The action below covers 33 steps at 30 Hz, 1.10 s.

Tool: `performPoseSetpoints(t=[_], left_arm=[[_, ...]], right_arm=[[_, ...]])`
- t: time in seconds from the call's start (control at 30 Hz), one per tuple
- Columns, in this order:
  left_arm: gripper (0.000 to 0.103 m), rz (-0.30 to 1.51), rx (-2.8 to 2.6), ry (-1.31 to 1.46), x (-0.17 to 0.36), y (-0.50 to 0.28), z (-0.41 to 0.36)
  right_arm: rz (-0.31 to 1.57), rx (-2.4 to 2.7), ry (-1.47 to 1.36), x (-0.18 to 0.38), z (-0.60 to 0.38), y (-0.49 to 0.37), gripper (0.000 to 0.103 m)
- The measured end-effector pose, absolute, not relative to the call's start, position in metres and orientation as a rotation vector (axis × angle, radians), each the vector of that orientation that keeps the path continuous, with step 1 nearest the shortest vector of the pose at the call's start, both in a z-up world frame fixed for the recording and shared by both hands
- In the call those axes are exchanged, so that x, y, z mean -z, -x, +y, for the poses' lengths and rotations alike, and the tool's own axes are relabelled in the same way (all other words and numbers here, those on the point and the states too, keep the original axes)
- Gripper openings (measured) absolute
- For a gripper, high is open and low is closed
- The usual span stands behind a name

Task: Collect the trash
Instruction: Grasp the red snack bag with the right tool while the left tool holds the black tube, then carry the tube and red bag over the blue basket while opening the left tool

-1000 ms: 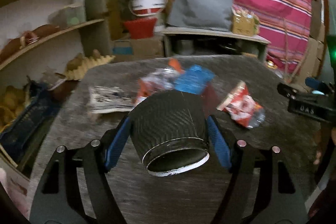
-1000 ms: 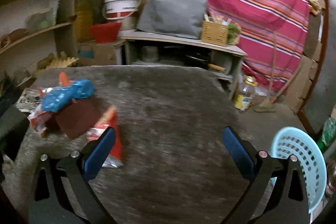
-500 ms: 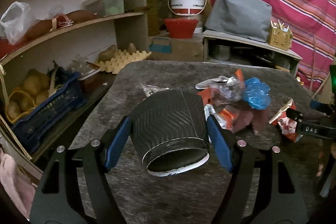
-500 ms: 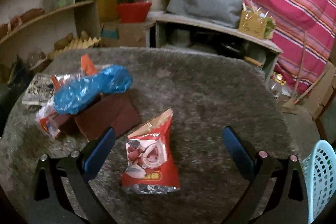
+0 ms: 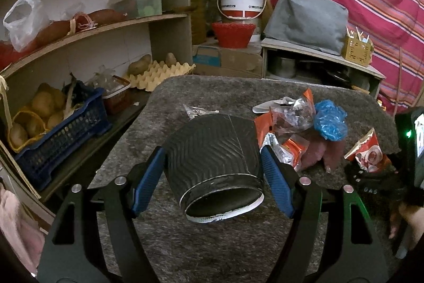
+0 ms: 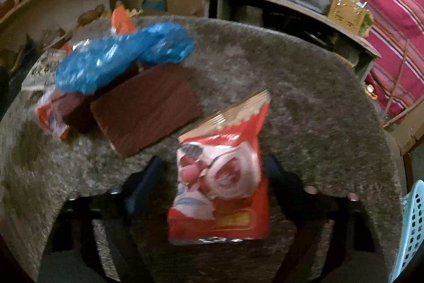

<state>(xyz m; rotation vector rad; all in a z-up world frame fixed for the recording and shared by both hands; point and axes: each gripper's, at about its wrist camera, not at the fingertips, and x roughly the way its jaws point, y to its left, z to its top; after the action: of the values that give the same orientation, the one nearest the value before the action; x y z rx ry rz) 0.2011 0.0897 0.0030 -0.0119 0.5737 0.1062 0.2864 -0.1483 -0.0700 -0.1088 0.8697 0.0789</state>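
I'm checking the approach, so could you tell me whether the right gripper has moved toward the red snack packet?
Yes. The right gripper has advanced: the red snack packet, lying on the grey table, now sits between its fingers.

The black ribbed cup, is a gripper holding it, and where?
Yes. The left gripper holds the black ribbed paper cup by its sides, lying tipped. The right gripper straddles the red snack packet, grip unclear.
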Motion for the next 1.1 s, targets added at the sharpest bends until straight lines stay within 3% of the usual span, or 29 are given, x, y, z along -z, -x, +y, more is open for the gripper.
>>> performPoseSetpoints(t=[0.07,0.13,0.3,0.33,0.77,1.1], left_arm=[[0.072,0.576,-0.109,0.013,-0.002,-0.201,0.090],[0.072,0.576,-0.113,0.013,-0.002,-0.201,0.090],[0.072,0.575,-0.115,0.022,-0.004,-0.200,0.091],[0.072,0.574,-0.116,0.019,-0.004,-0.199,0.090],[0.072,0.564,-0.100,-0.022,-0.007,-0.194,0.069],[0.072,0.541,-0.025,-0.077,-0.017,-0.181,0.005]], right_arm=[[0.869,-0.090,0.106,0.070,-0.148,-0.286,0.067],[0.862,-0.104,0.100,0.068,-0.148,-0.285,0.055],[0.848,-0.124,0.065,0.065,-0.152,-0.283,0.052],[0.845,-0.127,0.058,0.064,-0.154,-0.283,0.046],[0.758,-0.120,0.029,0.036,-0.181,-0.252,0.044],[0.676,-0.006,-0.018,0.002,-0.257,-0.211,0.044]])
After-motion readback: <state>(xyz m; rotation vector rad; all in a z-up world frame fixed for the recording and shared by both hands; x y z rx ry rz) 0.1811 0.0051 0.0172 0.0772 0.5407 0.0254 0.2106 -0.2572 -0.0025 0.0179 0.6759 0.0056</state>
